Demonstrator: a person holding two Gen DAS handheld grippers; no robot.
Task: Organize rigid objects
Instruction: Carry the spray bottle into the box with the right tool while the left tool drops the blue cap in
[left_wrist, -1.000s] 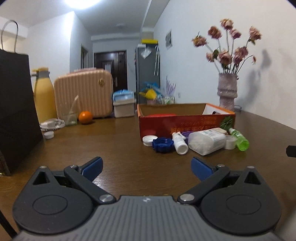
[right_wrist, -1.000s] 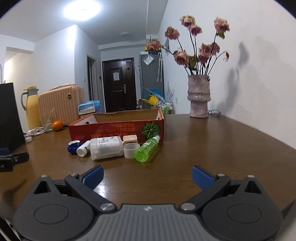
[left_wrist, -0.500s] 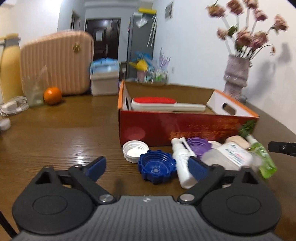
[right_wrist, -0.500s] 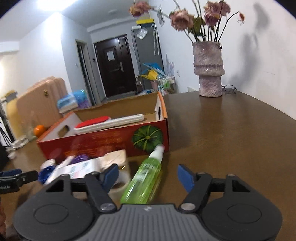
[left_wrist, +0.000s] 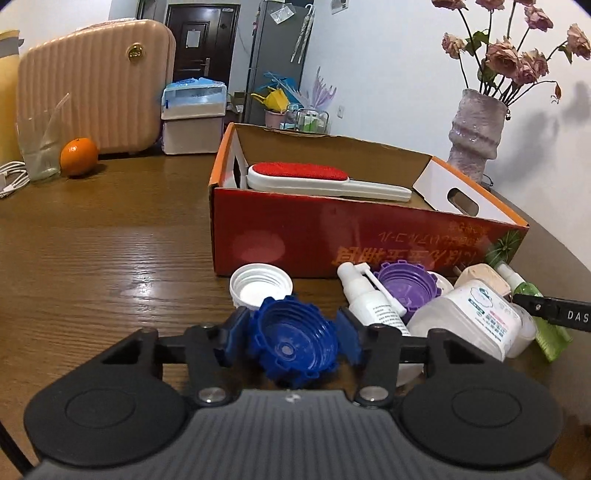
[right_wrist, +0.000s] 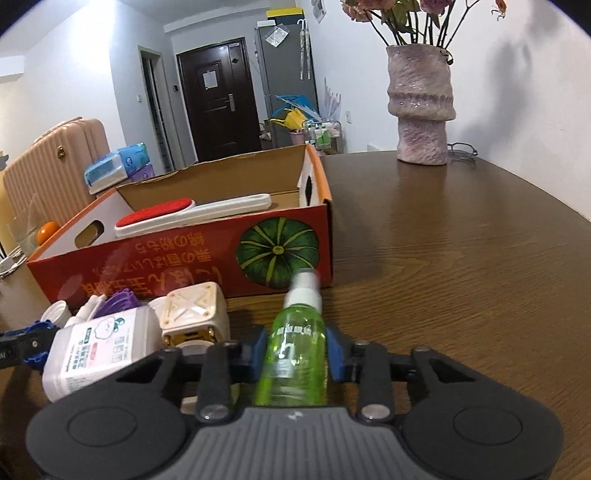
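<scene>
My left gripper (left_wrist: 293, 334) is shut on a blue ridged cap (left_wrist: 293, 341) in front of the red cardboard box (left_wrist: 332, 236). My right gripper (right_wrist: 295, 349) is shut on a green spray bottle (right_wrist: 295, 354) that points at the box (right_wrist: 207, 266). A red and white lint brush (left_wrist: 317, 179) lies in the box. On the table by the box lie a white cap (left_wrist: 260, 286), a white spray bottle (left_wrist: 369, 299), a purple cap (left_wrist: 404, 286), a white labelled bottle (left_wrist: 469, 317) and a cream cube (right_wrist: 195, 314).
A pink vase with dried flowers (right_wrist: 421, 107) stands at the back right on the brown table (right_wrist: 461, 240). At the back left are a peach suitcase (left_wrist: 92, 85), an orange (left_wrist: 78, 156), a glass (left_wrist: 38, 147) and a tissue box (left_wrist: 194, 114).
Both grippers moved forward and down to the pile, then closed. The left one closed on the blue cap and the right one on the green spray bottle.
</scene>
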